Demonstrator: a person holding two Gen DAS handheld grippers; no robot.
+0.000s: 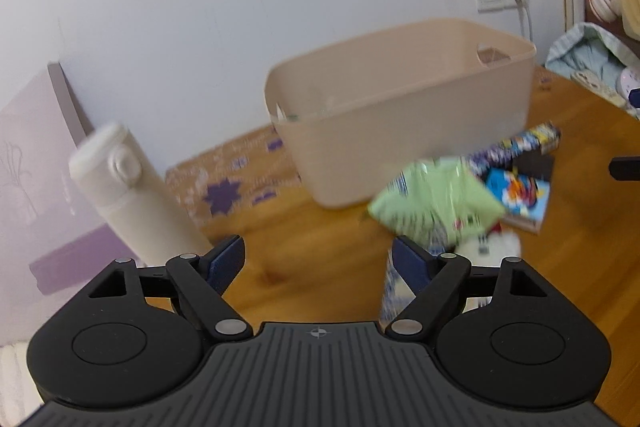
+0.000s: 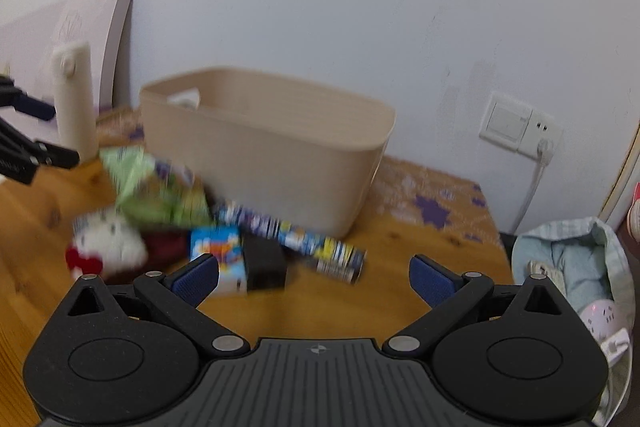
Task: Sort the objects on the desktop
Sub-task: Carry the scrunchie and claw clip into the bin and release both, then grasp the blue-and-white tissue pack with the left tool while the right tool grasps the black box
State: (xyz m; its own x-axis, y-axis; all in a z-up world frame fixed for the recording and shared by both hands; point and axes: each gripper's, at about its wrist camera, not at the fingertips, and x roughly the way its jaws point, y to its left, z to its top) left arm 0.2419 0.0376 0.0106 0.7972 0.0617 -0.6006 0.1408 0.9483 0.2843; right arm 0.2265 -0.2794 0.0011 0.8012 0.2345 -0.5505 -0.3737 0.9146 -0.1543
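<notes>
Right hand-held gripper [image 2: 314, 277] up close, jaws spread wide, empty; left hand-held gripper [image 1: 318, 259] likewise parted. Blurred on the table [image 2: 400, 291]: green packet [image 2: 156, 187], plush toy [image 2: 106, 245], patterned tube [image 2: 304, 241], all beside the beige bin [image 2: 260, 151], whose contents stay hidden.

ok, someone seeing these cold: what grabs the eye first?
The big beige storage bin at the back of the wooden desk, against the white wall. Next, the colourful heap in front of it: a green snack bag, a white plush toy with a red bow, a small blue box and a printed tube. A cream thermos stands off to the left, and both grippers, left and right, hover open.
</notes>
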